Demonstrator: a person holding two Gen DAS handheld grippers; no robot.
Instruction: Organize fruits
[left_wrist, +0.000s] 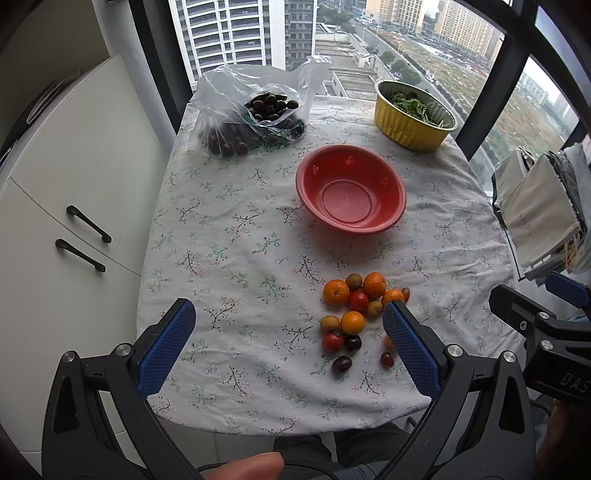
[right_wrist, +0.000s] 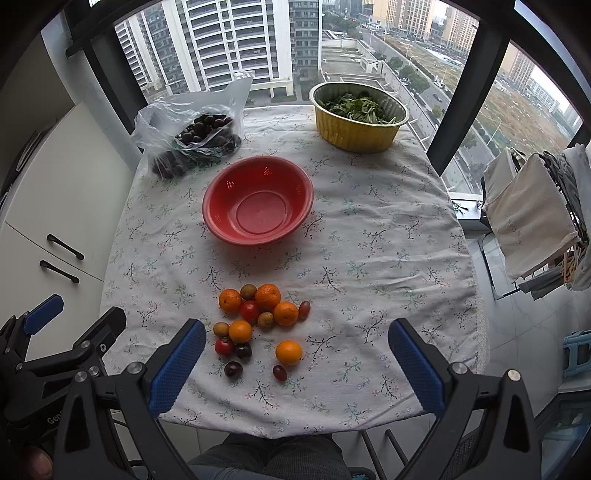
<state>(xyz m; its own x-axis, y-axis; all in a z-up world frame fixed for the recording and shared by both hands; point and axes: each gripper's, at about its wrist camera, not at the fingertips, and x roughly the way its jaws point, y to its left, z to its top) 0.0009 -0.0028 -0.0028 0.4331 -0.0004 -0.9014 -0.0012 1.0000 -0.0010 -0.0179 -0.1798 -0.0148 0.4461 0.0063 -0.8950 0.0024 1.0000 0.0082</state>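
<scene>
High-rise blocks and a road beyond tall dark-framed windows; white cabinet (right_wrist: 55, 206) with two dark handles at 9 o'clock, drying rack hung with cloths (right_wrist: 532, 218) at 3 o'clock. Round surface (right_wrist: 388, 236) draped in a white floral cloth.

At the middle of the surface, one red bowl (right_wrist: 257, 201), nothing inside. At 11 o'clock from it, one clear plastic bag of dark fruit (right_wrist: 195, 140); at 1 o'clock, one yellow foil tub of green leaves (right_wrist: 358, 116).

Near the front edge, at 6 o'clock from the bowl, loose fruit cluster (right_wrist: 258, 325) on the cloth, apart from the bowl. Counted in the right wrist view: five oranges (right_wrist: 267, 296), three tan longan-like fruits (right_wrist: 248, 291), two red cherry tomatoes (right_wrist: 250, 311), and four small dark red or purple ones, kind unclear. One orange (right_wrist: 288, 352) set slightly off at 5 o'clock from the rest.

Left tongs (left_wrist: 288, 336) released, blue pads wide apart, gripping nothing, low over the front edge. Right tongs (right_wrist: 295, 354) likewise spread wide and holding nothing, fruit cluster just ahead between the pads.
</scene>
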